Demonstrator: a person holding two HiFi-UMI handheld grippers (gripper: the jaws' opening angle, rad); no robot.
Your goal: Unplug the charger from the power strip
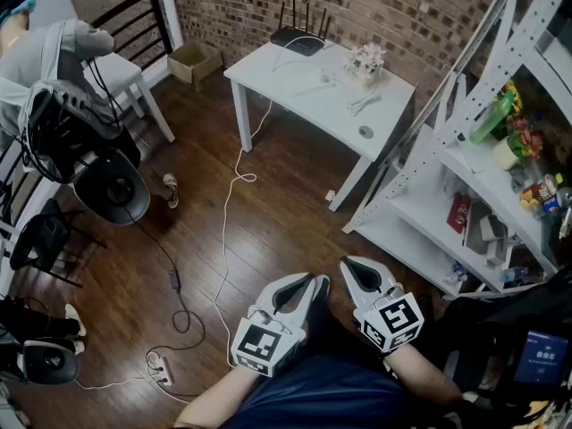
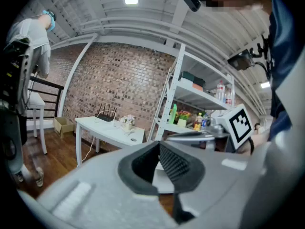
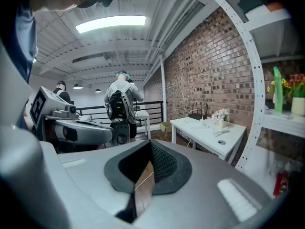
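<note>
- The left gripper (image 1: 313,284), grey and white with a marker cube, is hanging close in front of the person's body at the near edge of the scene. Its jaws are pressing together on nothing.
- The right gripper (image 1: 350,268) is sitting just beside it on the right, tipping slightly downward. Its jaws are likewise clamped tight with nothing between them.
- The small white power strip (image 1: 159,370) is lying on the dark wooden floor (image 1: 286,195), near and off to the left, well apart from both grippers.
- A thin white cable (image 1: 225,231) is running down from the white table (image 1: 304,96) at the far side toward the strip.
- A dark cord (image 1: 162,251) carrying a small black block (image 1: 173,279) is also trailing toward the strip. That block is probably part of the charger, but the plugs at the strip are too small to make out.
- Step in hand, as judged: the task is only getting under way. Neither gripper is reaching for the strip, and the unplugging is not yet begun.
- The next move is calling for turning left and getting down toward the floor, then spreading one gripper's jaws and pinching the charger's plug body.
- The strip is looking light, so the other gripper is likely needed to pin it down while the plug is being pulled straight out.
</note>
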